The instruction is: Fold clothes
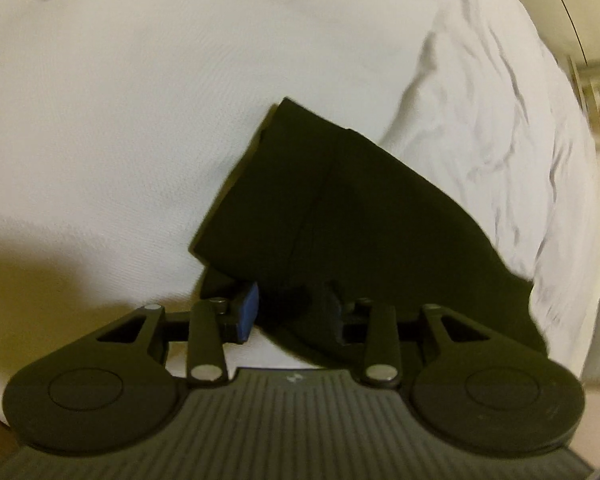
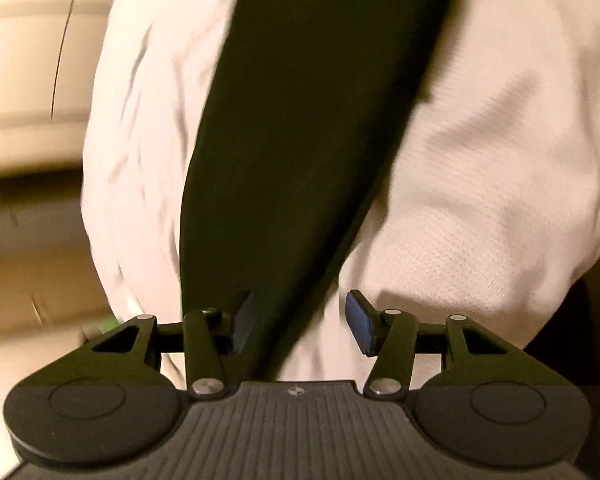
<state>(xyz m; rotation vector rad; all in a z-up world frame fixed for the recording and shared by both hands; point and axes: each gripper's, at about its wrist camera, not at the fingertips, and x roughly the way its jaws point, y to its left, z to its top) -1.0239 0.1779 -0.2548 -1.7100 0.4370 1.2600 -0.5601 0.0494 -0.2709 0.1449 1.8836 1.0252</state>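
Observation:
A black garment [image 1: 340, 208] lies folded into a long band on the white bedding [image 1: 140, 120]. In the left wrist view its near end bunches between the blue pads of my left gripper [image 1: 292, 312]. The left pad's face shows bare beside the cloth, so the jaws stand open around it. In the right wrist view the same black garment [image 2: 308, 120] runs as a dark strip from the top down between the fingers of my right gripper [image 2: 300, 324]. That gripper is open. Its left pad is against the strip's edge and its right pad hangs clear over the white bedding [image 2: 480, 200].
The wrinkled edge of the bedding [image 1: 500, 140] drops off at the right in the left wrist view, with blurred furniture [image 1: 596, 96] beyond. In the right wrist view beige furniture [image 2: 28, 60] and a brown floor [image 2: 28, 260] lie past the bed's left edge.

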